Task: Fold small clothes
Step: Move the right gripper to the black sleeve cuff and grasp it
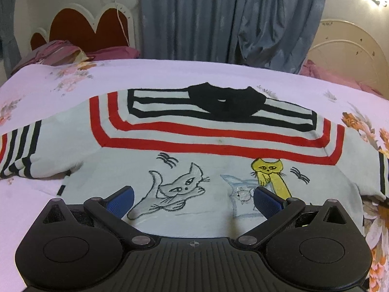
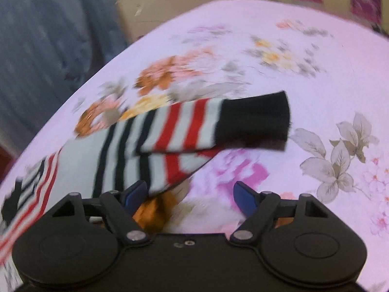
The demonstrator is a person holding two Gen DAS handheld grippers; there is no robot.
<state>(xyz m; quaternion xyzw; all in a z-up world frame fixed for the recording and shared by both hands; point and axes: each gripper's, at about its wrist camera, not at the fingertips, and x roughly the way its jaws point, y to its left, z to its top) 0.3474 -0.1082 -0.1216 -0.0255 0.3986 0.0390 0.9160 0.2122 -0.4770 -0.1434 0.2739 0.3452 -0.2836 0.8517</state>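
Observation:
A small white sweater point(image 1: 194, 150) lies flat on the bed, with red and black stripes, a black collar point(image 1: 226, 102) and embroidered cats point(image 1: 180, 189). My left gripper point(image 1: 194, 196) hovers over its lower front, open, with nothing between the blue pads point(image 1: 121, 200). In the blurred right wrist view the sweater's striped sleeve point(image 2: 155, 146) lies doubled over itself, its black cuff point(image 2: 255, 121) pointing right. My right gripper point(image 2: 190, 192) is open just below the sleeve's fold. Its left finger point(image 2: 136, 192) is at the sleeve's lower edge, and only the bedsheet shows between the fingers.
The bed carries a pale pink floral sheet point(image 1: 73, 73). Behind it stand a red headboard point(image 1: 85, 29) with pink pillows point(image 1: 58, 53), blue curtains point(image 1: 218, 17) and a cream headboard point(image 1: 347, 43) at the right. Bare sheet point(image 2: 316, 73) lies right of the sleeve.

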